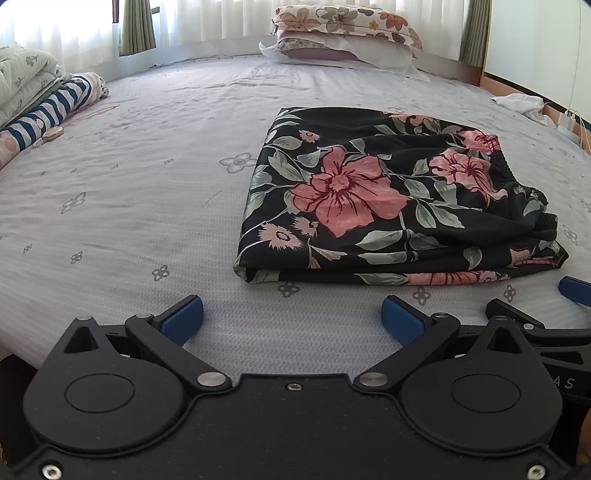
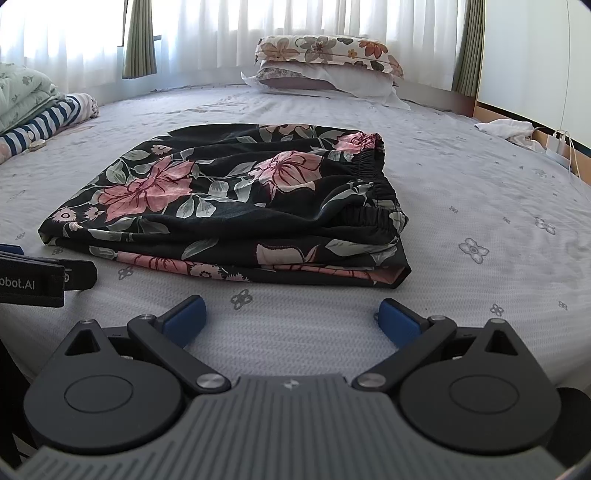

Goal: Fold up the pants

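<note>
Black pants (image 1: pixel 388 199) with pink flowers lie folded into a thick rectangle on the bed (image 1: pixel 129 192), elastic waistband on the right side. In the right wrist view the pants (image 2: pixel 229 206) sit ahead and slightly left, waistband facing right. My left gripper (image 1: pixel 291 317) is open, held near the bed's front edge, a short way before the pile's front left corner. My right gripper (image 2: pixel 291 315) is open too, just short of the pile's front edge. Nothing is between either pair of blue pads (image 1: pixel 184 319). The right gripper's tip shows at the left wrist view's right edge.
Stacked floral pillows (image 1: pixel 343 33) rest at the head of the bed. Folded bedding and a striped cloth (image 1: pixel 48 110) lie along the left side. A white cloth (image 1: pixel 524 105) and a charger with cable (image 2: pixel 557 146) sit at the right edge. Curtains hang behind.
</note>
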### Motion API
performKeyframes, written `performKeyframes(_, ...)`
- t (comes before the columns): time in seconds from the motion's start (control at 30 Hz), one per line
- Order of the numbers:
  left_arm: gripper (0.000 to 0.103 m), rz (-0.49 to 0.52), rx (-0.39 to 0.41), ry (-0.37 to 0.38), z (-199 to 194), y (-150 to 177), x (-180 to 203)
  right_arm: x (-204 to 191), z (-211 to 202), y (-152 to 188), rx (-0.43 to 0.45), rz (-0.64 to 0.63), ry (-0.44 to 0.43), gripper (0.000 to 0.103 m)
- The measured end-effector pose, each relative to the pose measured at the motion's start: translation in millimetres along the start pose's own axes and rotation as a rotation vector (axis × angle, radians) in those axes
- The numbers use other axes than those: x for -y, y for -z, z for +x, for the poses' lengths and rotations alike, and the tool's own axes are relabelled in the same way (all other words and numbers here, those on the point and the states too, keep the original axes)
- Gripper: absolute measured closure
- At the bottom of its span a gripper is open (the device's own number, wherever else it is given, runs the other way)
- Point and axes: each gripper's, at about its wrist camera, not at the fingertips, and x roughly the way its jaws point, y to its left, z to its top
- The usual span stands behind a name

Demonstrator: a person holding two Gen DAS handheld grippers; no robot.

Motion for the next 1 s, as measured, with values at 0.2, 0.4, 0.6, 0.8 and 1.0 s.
performKeyframes(0.2,0.0,0.007,-0.013,-0.009,1.9,-2.5,1.2,0.1,0.1,0.1,0.0,0.001,-0.001,0.0)
performKeyframes(0.4,0.0,0.011,-0.012,-0.012,2.5,-2.5,1.7,0.2,0.1,0.2,0.001,0.001,0.0,0.0)
performKeyframes(0.6,0.0,0.018,-0.008,-0.018,4.1,-2.1,3.2,0.1,0.3,0.3,0.0,0.0,-0.001,0.0)
performKeyframes(0.8,0.0,0.018,-0.008,-0.017,4.0,-2.2,3.0,-0.2,0.3,0.5,0.001,0.001,0.0,0.0)
performKeyframes(1.0,0.0,0.017,-0.009,-0.017,4.1,-2.1,3.2,-0.1,0.4,0.5,0.001,0.001,0.0,0.0)
